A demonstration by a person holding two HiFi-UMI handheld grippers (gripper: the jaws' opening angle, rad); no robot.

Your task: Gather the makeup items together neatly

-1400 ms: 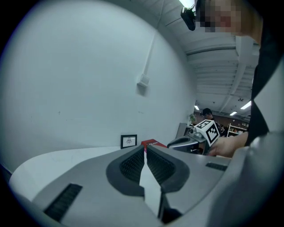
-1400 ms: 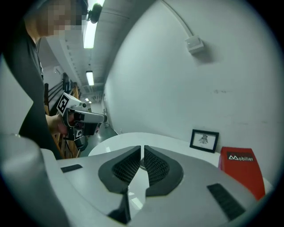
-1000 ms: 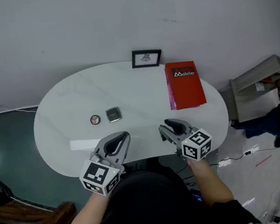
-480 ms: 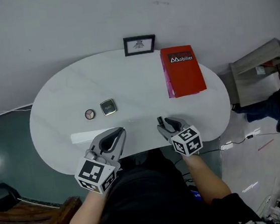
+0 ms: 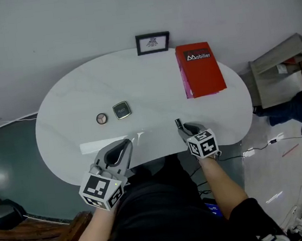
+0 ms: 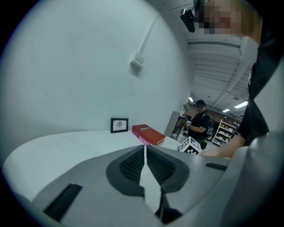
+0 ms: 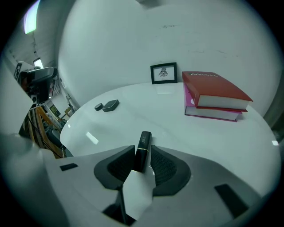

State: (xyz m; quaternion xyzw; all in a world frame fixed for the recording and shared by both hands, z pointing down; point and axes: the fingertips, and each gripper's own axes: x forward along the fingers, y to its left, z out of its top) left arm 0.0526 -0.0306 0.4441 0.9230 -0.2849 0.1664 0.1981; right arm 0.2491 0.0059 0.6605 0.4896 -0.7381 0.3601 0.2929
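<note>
While the left gripper point(image 6: 145, 146) sits shut, the right gripper point(image 7: 143, 147), just closing, pinches a slim black lipstick tube point(image 7: 142, 151) at the white oval table's point(image 5: 136, 86) five o'clock.

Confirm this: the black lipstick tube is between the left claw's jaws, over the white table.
Wrong claw. The black lipstick tube is between the jaws of the right claw, which have just been closing, over the white table; the right gripper view shows it. The left claw is shut and empty.
</note>
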